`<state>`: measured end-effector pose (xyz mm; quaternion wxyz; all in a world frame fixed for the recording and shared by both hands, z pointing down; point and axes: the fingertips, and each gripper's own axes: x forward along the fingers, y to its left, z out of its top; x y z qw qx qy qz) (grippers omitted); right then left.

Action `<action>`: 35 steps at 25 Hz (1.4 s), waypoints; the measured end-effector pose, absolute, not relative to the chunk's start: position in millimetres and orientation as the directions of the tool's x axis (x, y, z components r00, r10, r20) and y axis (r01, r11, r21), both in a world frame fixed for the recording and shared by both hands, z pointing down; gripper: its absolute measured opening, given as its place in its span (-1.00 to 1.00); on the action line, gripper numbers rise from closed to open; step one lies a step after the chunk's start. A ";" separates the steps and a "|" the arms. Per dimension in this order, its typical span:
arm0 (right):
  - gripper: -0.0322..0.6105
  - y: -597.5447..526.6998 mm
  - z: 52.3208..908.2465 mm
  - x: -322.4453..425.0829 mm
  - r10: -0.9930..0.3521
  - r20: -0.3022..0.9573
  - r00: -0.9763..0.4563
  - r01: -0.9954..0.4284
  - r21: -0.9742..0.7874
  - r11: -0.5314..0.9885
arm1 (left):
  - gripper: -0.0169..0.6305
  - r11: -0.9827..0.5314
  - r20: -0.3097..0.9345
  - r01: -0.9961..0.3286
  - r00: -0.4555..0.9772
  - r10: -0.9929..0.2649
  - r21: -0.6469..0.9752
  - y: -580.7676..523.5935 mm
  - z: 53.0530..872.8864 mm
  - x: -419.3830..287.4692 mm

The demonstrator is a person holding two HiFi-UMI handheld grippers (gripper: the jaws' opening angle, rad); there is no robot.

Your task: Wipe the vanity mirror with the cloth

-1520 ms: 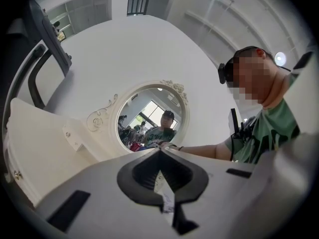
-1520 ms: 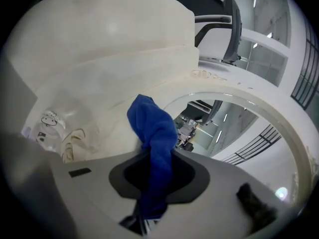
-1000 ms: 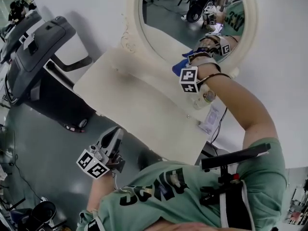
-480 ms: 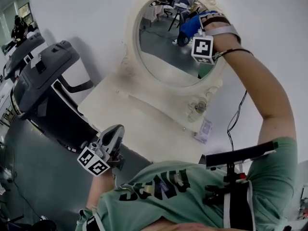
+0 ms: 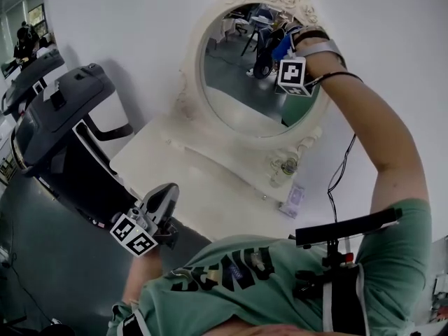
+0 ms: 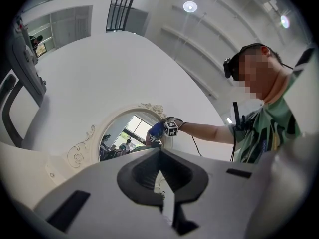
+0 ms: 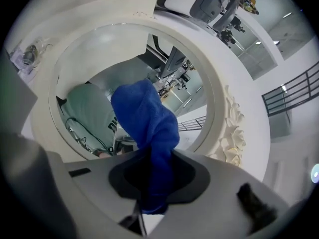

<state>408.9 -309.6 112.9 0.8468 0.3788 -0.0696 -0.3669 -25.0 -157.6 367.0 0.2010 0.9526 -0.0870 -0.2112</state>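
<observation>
Raised from the lower rim to the glass's upper right, the fingers of the right gripper [image 7: 149, 193] clench a bunched blue terry cloth [image 7: 147, 123] at the oval vanity mirror [image 5: 234, 82]; contact is unclear. Soft, light and limp, the cloth is best pinched at its gathered middle. The glass is smooth, hard and probably fragile inside an ornate cream carved frame [image 5: 187, 82]. The left gripper [image 5: 159, 203] hangs closed and empty, below the white surface [image 5: 210, 180].

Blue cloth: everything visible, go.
The cloth is deep blue, soft and fuzzy like terry or microfibre, bunched into a rounded wad. Its lower end is pinched between the shut jaws of the right gripper. The free end points toward the mirror glass, near its upper right in the head view. Contact can't be confirmed.
</observation>
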 end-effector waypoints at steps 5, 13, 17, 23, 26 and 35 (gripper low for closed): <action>-0.67 -301.3 118.7 415.4 -0.642 -0.119 0.757 0.518 0.709 0.479 | -0.95 -0.908 -0.376 -0.052 0.899 -0.223 0.415 -158.2 365.7 -7.3; -0.67 -254.7 179.8 440.0 -0.538 0.002 0.843 0.411 0.642 0.647 | -0.95 -0.897 -0.368 -0.042 0.903 -0.223 0.440 -161.5 376.4 3.3; -0.67 -231.0 234.2 451.8 -0.454 0.105 0.885 0.316 0.581 0.750 | -0.95 -0.886 -0.358 -0.037 0.906 -0.224 0.462 -160.3 385.6 8.8; -0.67 -206.3 367.3 455.3 -0.325 0.384 0.864 0.124 0.464 0.877 | -0.95 -0.855 -0.316 -0.035 0.921 -0.229 0.517 -151.6 411.1 16.3; -0.67 -212.9 450.6 445.5 -0.291 0.501 0.815 0.076 0.405 0.911 | -0.95 -0.829 -0.278 -0.059 0.927 -0.253 0.556 -149.2 432.4 14.1; -0.67 -315.1 596.8 392.8 -0.292 0.632 0.718 0.035 0.386 0.922 | -0.95 -0.757 -0.151 -0.204 0.916 -0.371 0.621 -159.8 488.9 -9.0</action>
